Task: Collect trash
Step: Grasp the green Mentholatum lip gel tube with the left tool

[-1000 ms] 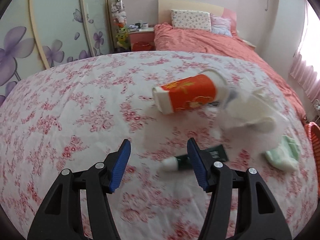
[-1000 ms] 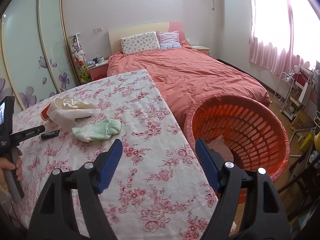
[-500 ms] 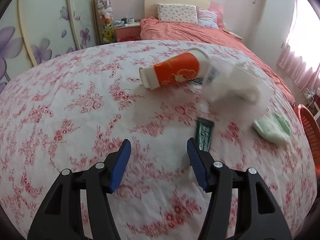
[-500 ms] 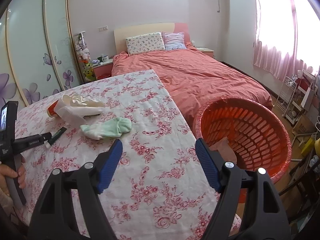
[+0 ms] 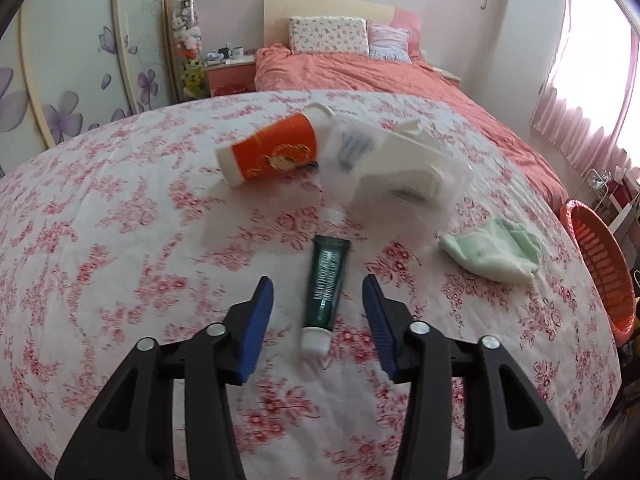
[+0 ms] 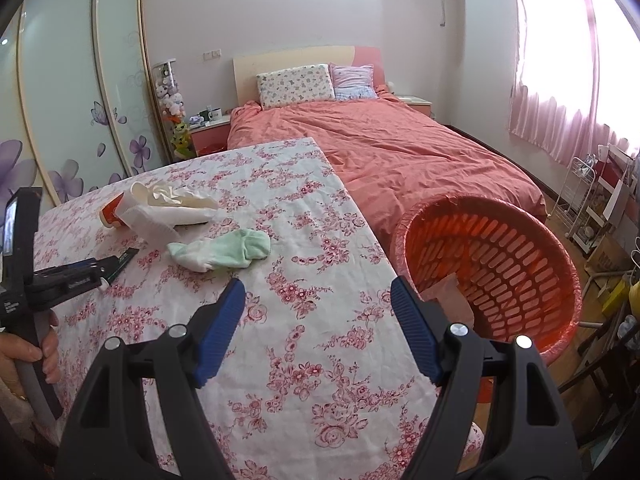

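Note:
A dark green tube (image 5: 326, 280) with a white cap lies on the floral table, right between the fingers of my open left gripper (image 5: 318, 316); it also shows in the right wrist view (image 6: 122, 260). Beyond it lie an orange paper cup (image 5: 272, 154) on its side, a clear plastic bag (image 5: 394, 168) with white packaging and a pale green cloth (image 5: 494, 250). My right gripper (image 6: 318, 320) is open and empty over the table's near right edge. The orange basket (image 6: 492, 264) stands on the floor to its right, with paper inside.
The table with floral cloth (image 6: 304, 216) ends just left of the basket. A bed with a salmon cover (image 6: 400, 148) lies behind. A wardrobe with flower doors (image 6: 72, 100) is at the left. The person's hand and left gripper handle (image 6: 28, 280) show at the left.
My left gripper has moved forward and turned, so the green tube now lies lengthwise between its fingers. My right gripper drifted slightly left over the table edge.

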### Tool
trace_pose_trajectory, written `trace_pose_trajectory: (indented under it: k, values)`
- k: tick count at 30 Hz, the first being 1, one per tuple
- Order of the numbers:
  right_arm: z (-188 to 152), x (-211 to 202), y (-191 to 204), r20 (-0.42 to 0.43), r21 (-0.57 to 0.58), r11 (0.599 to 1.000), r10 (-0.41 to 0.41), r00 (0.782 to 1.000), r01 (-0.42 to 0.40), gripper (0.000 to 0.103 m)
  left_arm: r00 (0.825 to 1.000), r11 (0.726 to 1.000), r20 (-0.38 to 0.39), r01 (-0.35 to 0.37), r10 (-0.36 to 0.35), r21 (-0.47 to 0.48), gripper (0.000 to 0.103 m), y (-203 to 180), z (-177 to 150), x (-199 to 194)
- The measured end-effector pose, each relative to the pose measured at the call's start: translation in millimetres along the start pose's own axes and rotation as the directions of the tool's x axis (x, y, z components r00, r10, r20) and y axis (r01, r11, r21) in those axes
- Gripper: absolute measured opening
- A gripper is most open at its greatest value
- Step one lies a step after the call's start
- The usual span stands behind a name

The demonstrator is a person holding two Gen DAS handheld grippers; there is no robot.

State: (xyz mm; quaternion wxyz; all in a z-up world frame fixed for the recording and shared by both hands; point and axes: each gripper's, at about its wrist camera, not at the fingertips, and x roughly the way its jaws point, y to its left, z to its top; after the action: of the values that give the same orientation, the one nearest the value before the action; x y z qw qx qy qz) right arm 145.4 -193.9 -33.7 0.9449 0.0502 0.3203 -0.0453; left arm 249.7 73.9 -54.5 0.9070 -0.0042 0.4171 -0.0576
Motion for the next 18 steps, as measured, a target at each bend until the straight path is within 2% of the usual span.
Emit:
trace_pose_trajectory:
  k: [11,12,18]
  values:
    - [0,5,2,-0.008,-0.004,1.0,0.01,1.0,-0.01,0.074,0.999,0.999,-0.027,-0.029,0.029,0.013,0.026,-8,2,13]
    - [0,6,4,-0.008,-0.007,1.0,0.012,1.0,-0.012,0.074,0.999,1.0,-0.027,-0.027,0.028,0.016,0.021,-8,2,13]
    - [3,11,19,-0.011,-0.03,0.999,0.041,0.999,-0.041,0.074,0.999,1.0,-0.026,-0.025,0.025,0.009,0.02,-2,0,9]
